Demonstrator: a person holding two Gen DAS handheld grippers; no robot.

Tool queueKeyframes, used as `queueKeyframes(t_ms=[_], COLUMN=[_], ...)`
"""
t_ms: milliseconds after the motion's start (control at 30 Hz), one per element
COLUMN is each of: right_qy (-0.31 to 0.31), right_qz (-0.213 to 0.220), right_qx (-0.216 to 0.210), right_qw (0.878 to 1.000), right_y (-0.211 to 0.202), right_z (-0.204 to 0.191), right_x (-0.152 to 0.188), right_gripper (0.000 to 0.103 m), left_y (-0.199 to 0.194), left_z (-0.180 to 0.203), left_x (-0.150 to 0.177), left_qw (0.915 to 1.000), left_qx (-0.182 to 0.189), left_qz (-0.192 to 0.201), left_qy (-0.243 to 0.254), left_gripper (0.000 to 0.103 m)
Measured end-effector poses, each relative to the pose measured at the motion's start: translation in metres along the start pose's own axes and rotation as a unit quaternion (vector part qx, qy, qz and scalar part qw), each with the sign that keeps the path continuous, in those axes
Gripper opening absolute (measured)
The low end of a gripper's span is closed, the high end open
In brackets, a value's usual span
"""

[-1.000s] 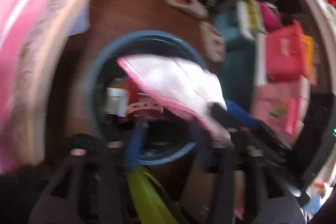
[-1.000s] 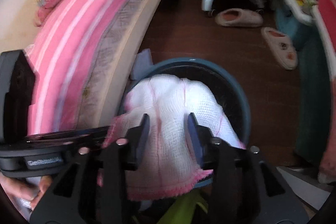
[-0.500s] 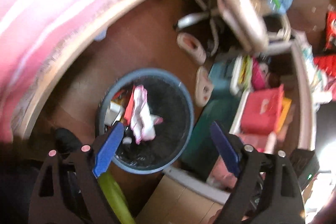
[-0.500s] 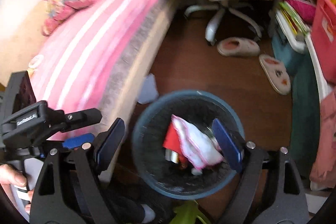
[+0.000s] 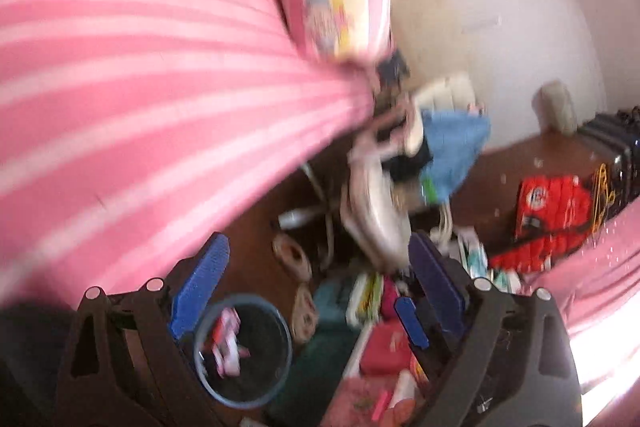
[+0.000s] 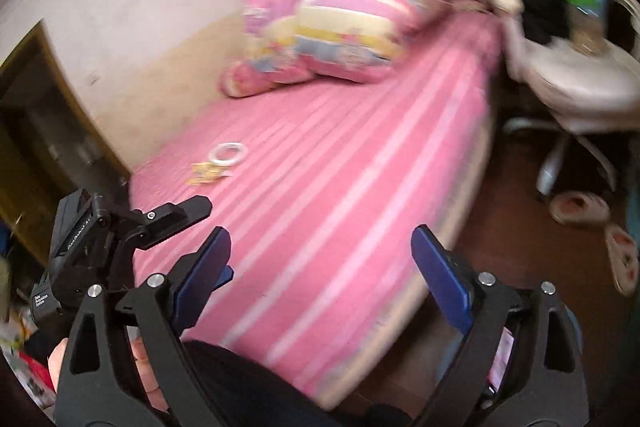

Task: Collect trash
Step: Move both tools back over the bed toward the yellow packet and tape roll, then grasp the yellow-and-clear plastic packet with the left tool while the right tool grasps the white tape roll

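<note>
A blue round trash bin (image 5: pixel 276 379) stands on the brown floor by the bed, low in the left wrist view. A pink and white cloth (image 5: pixel 228 345) and red trash lie inside it. My left gripper (image 5: pixel 320 267) is open and empty, high above the bin. My right gripper (image 6: pixel 320 263) is open and empty over the pink striped bed (image 6: pixel 320 163). A yellow wrapper (image 6: pixel 204 178) and a white tape ring (image 6: pixel 229 153) lie on the bed. The left gripper's body shows at the left of the right wrist view (image 6: pixel 120 227).
A folded pink patterned quilt (image 6: pixel 332 23) lies at the bed's head. A white office chair (image 6: pixel 572 83) with blue clothes stands past the bed. Slippers (image 6: pixel 580 209) lie on the floor. Storage boxes and books (image 5: pixel 384 339) stand right of the bin, with a red package (image 5: pixel 552 211).
Both grippers opened and dropped the pink and white cloth into the bin. Both then rose and swung away toward the bed; the bin now looks small and low.
</note>
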State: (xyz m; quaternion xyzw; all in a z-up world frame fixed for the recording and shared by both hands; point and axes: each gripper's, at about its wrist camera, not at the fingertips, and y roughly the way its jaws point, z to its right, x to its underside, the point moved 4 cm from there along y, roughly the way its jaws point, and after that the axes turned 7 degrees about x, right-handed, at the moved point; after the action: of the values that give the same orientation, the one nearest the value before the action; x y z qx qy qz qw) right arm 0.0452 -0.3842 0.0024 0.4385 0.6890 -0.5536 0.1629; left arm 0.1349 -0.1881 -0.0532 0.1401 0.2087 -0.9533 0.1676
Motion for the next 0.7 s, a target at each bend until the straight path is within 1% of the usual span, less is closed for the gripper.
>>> queueKeyframes(t_ms=[33, 67, 100, 200, 233, 300, 400, 533, 567, 633, 700], right_qy=[-0.009, -0.019, -0.024, -0.028, -0.03, -0.041, -0.061, -0.067, -0.073, -0.079, -0.089], right_qz=[0.001, 0.002, 0.002, 0.001, 0.002, 0.01, 0.018, 0.013, 0.006, 0.002, -0.002], right_qx=[-0.006, -0.014, -0.021, -0.037, -0.046, -0.051, -0.049, -0.051, -0.05, -0.049, -0.048], right_qw=[1.0, 1.0, 0.999, 0.999, 0.998, 0.998, 0.997, 0.996, 0.996, 0.996, 0.995], right_y=[0.005, 0.014, 0.022, 0.048, 0.061, 0.077, 0.113, 0.17, 0.197, 0.223, 0.259], right_z=[-0.014, -0.033, -0.049, -0.094, -0.112, -0.136, -0.169, -0.2, -0.21, -0.218, -0.229], right_x=[-0.003, -0.006, -0.008, -0.02, -0.025, -0.031, -0.035, -0.04, -0.042, -0.047, -0.051], right_gripper=[0.092, 0.092, 0.092, 0.092, 0.092, 0.092, 0.092, 0.092, 0.092, 0.092, 0.092], left_y=[-0.017, -0.027, -0.039, -0.059, -0.065, -0.073, -0.076, -0.078, -0.077, -0.073, -0.07], left_z=[-0.005, -0.009, -0.016, -0.034, -0.046, -0.066, -0.098, -0.139, -0.149, -0.164, -0.178], left_x=[-0.015, -0.026, -0.039, -0.07, -0.086, -0.11, -0.141, -0.185, -0.196, -0.217, -0.241], left_qw=[0.9997, 0.9992, 0.998, 0.9931, 0.9902, 0.988, 0.9856, 0.9832, 0.9833, 0.983, 0.9836], left_qx=[-0.009, -0.015, -0.028, -0.068, -0.086, -0.097, -0.112, -0.128, -0.129, -0.131, -0.121], left_qz=[0.024, 0.036, 0.056, 0.089, 0.102, 0.115, 0.125, 0.129, 0.128, 0.128, 0.133], left_qy=[0.004, 0.006, 0.01, 0.035, 0.042, 0.034, 0.024, 0.017, 0.013, 0.002, -0.015], left_gripper=[0.089, 0.089, 0.089, 0.09, 0.09, 0.09, 0.09, 0.09, 0.09, 0.09, 0.09])
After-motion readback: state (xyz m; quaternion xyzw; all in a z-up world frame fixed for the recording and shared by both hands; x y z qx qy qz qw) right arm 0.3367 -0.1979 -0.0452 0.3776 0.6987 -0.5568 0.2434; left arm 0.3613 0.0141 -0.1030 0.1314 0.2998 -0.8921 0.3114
